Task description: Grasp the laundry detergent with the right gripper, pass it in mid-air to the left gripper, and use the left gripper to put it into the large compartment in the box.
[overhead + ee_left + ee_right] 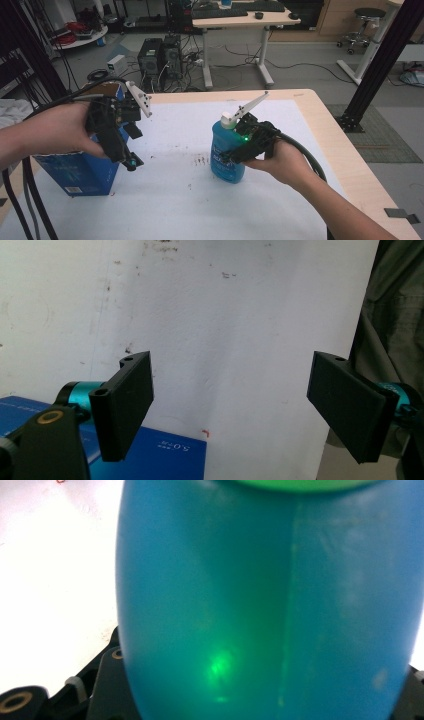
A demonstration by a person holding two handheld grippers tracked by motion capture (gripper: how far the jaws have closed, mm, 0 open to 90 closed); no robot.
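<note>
White table cover filling scene. Right gripper clamping blue bottle standing mid-table, squeezing its rounded belly. Smooth plastic likely slippery, liquid adding weight; waist grip looking safest. Left gripper hanging open, empty, beside blue box.

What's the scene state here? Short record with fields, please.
surface: white table top
right gripper: shut on the blue bottle, which stands upright with a white cap
left gripper: fingers open, nothing between them, held above the table
blue box: at the table's left edge, under the left hand
contact: bottle and box apart
</note>
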